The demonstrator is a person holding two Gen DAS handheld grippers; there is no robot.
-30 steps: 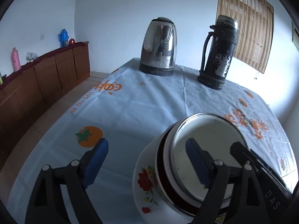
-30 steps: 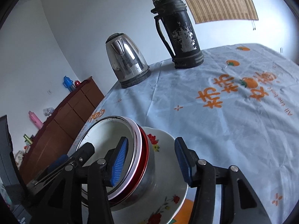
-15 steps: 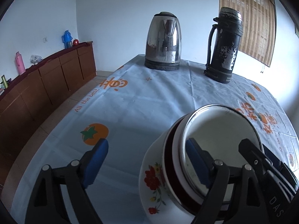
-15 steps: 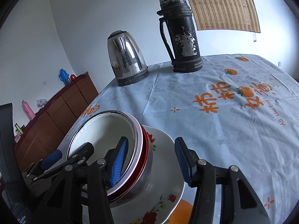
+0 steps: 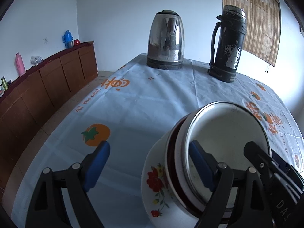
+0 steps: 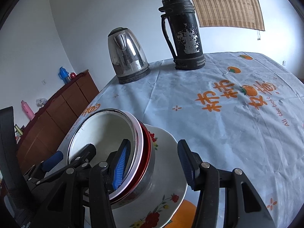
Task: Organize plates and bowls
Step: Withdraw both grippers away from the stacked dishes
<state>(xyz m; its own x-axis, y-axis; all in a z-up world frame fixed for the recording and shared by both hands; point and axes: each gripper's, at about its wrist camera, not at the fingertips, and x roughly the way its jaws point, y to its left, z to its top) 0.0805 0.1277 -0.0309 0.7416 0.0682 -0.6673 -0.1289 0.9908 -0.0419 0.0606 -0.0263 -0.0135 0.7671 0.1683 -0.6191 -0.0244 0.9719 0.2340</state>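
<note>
Your stack of nested bowls [image 6: 106, 133] sits on the floral plate [image 6: 167, 172] on the persimmon-print tablecloth [image 5: 144, 102], on the near side of it from the steel electric kettle [image 5: 165, 39], which stands just left of the worn black thermos [image 5: 228, 45]. Your left gripper [image 5: 150, 163] is spread wide, its right finger [image 5: 199, 163] inside the top bowl and the other out over the cloth. Your right gripper [image 6: 153, 163] is likewise released, straddling the bowls' rim from the opposite side of the plate.
</note>
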